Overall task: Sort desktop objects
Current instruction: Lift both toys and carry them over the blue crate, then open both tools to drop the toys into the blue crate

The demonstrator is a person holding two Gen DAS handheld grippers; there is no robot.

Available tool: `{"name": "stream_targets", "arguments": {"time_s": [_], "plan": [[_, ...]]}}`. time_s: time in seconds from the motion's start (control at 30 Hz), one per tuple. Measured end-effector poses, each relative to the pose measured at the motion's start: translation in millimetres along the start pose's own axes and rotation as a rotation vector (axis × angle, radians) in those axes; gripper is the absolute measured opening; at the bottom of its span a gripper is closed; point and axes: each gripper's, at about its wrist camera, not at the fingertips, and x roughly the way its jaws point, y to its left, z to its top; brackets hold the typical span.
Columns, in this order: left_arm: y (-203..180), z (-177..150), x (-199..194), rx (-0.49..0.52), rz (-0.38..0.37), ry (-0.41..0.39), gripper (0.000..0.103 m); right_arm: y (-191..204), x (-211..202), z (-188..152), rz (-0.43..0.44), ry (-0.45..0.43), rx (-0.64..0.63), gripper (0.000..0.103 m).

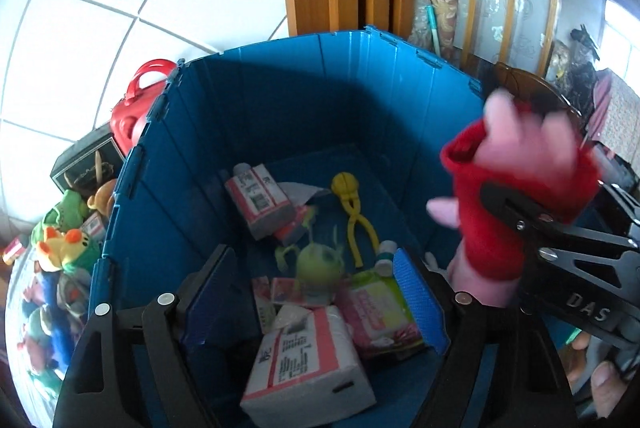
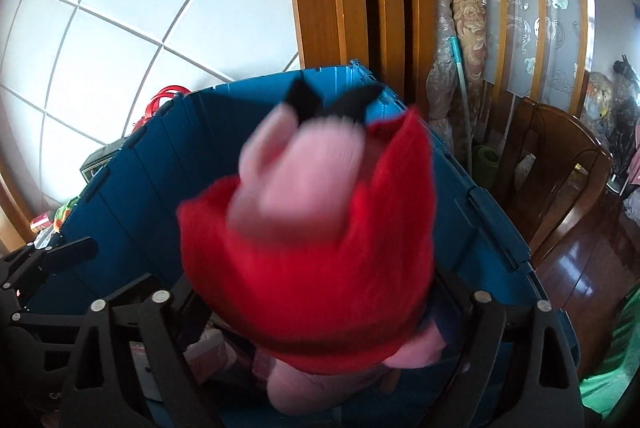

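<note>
The right hand-held gripper (image 2: 320,324), jaws spread wide, is hanging over the blue bin (image 2: 132,195) with the pink-and-red plush (image 2: 316,228) loose and blurred between them, long axis running away from it, while the left hand-held gripper (image 1: 316,284) is gaping empty alongside.

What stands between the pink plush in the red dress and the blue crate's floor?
Nothing visible blocks it: the pink plush hangs over the open blue crate, at the right gripper, with only sorted items on the floor below.
</note>
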Motion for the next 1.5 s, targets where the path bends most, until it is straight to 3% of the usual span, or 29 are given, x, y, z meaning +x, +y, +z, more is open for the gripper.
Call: {"name": "stream_targets", "arguments": {"time_s": [0.03,0.67,0.93,1.3,1.5], "plan": [[1,0,0,-0.002,0.002,0.002,0.082,5,-4,-1,-0.004,-0.005,0.000,0.103],[25,-5,-18,-0.025,0.009,-0.044,0.082,11,-26,0,-0.012,-0.052,-0.015,0.103],[51,-13,-47,-0.051,0.061,-0.117,0.082,33,-33,4,0.010,-0.078,-0.039,0.103],[134,-37,-88,-0.161,0.147,-0.177,0.082,123,-46,7,0.110,-0.113,-0.155,0.103],[206,-72,-112,-0.232,0.196,-0.205,0.082,194,-63,2,0.168,-0.161,-0.210,0.103]]}}
